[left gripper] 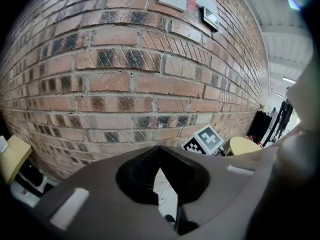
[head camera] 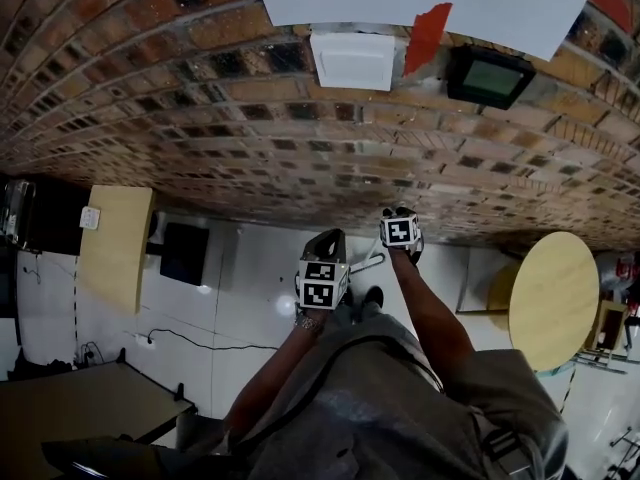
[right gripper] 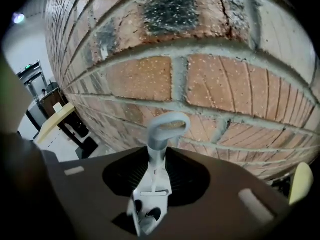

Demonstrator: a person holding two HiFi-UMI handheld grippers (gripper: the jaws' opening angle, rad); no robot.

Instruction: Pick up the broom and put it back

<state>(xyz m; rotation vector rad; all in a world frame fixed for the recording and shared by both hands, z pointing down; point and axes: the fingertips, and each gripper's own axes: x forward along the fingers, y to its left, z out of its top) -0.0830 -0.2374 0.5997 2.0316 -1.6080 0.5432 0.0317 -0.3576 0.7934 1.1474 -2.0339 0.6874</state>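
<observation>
Pointing loop-end at the brick wall (right gripper: 210,84) — broom (right gripper: 159,149) lengthwise in right claw (right gripper: 156,176).

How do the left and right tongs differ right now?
The right tongs grip the broom handle, its loop sticking out past them; the left tongs hold nothing, tips together. The right tongs are nearer the brick wall than the left tongs. Both point toward that wall.
</observation>
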